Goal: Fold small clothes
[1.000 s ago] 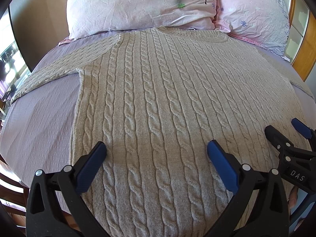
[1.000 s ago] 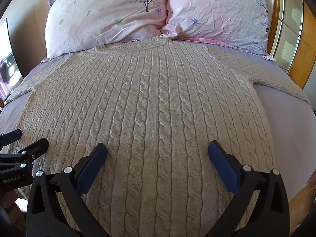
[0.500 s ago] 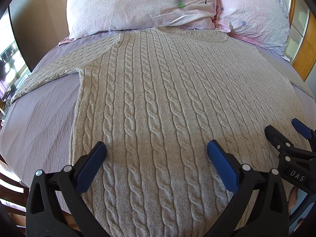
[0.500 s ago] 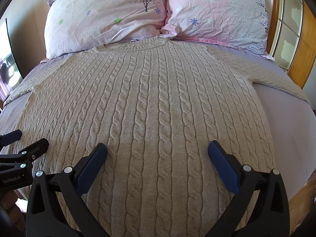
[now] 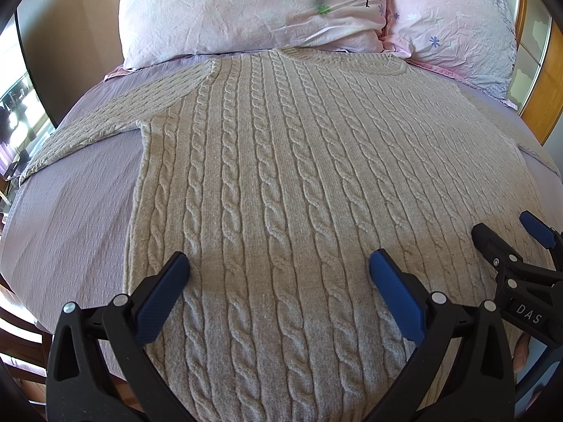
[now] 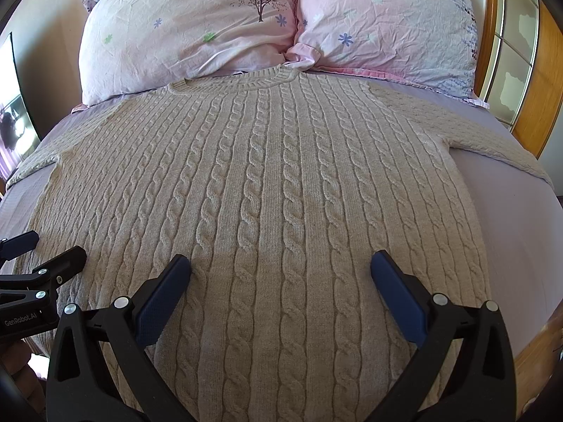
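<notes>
A beige cable-knit sweater (image 5: 281, 176) lies flat, face up, on a lilac bed sheet (image 5: 77, 211), neck toward the pillows, sleeves spread to both sides. It also fills the right wrist view (image 6: 274, 193). My left gripper (image 5: 278, 274) is open and empty, hovering over the sweater's lower left part. My right gripper (image 6: 281, 274) is open and empty over the lower right part. The right gripper shows at the right edge of the left wrist view (image 5: 510, 242); the left gripper shows at the left edge of the right wrist view (image 6: 45, 249).
Two pink flowered pillows (image 6: 190, 31) (image 6: 387, 24) lie at the head of the bed. A wooden frame with glass panes (image 6: 520, 56) stands at the right. The left sleeve (image 5: 98, 130) reaches toward the bed's left edge; the right sleeve (image 6: 485, 140) reaches the right edge.
</notes>
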Demonstrator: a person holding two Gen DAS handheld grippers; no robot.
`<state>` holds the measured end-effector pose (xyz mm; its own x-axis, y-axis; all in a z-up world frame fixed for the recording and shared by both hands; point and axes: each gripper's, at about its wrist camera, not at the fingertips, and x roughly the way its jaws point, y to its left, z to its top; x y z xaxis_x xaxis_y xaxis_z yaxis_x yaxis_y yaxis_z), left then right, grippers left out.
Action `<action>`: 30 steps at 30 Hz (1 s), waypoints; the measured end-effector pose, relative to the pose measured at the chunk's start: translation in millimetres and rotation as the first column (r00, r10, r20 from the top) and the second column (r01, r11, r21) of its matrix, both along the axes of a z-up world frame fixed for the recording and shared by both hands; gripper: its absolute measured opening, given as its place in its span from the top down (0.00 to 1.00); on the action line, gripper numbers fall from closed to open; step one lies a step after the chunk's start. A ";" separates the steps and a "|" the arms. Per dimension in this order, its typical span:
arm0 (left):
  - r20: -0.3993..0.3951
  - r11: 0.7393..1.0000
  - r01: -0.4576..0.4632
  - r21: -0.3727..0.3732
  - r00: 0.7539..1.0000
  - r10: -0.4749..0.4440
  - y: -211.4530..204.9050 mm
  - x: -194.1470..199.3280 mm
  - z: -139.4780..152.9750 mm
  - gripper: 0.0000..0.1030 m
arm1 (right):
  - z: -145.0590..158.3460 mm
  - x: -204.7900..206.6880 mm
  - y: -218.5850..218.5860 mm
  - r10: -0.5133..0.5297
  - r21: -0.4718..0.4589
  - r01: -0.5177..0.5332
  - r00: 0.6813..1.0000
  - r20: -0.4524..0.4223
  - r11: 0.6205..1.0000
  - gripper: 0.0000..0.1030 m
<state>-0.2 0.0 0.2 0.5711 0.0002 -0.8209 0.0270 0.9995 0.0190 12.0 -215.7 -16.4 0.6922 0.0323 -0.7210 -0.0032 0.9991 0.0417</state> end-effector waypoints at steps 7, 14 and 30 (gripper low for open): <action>-0.001 1.000 0.000 0.000 1.000 0.000 0.0 0.1 0.0 0.02 | -1.6 0.0 0.7 0.000 0.001 0.000 1.000 0.000 1.000 0.01; -0.009 1.000 0.000 0.000 1.000 0.000 0.0 -0.6 0.3 0.02 | -2.1 1.4 -0.3 0.003 0.001 -0.003 1.000 -0.019 1.000 0.01; -0.035 1.000 0.004 0.003 0.999 -0.004 0.0 5.5 1.1 0.02 | -2.6 9.5 1.6 0.044 -0.007 -0.045 0.996 -0.072 0.999 0.01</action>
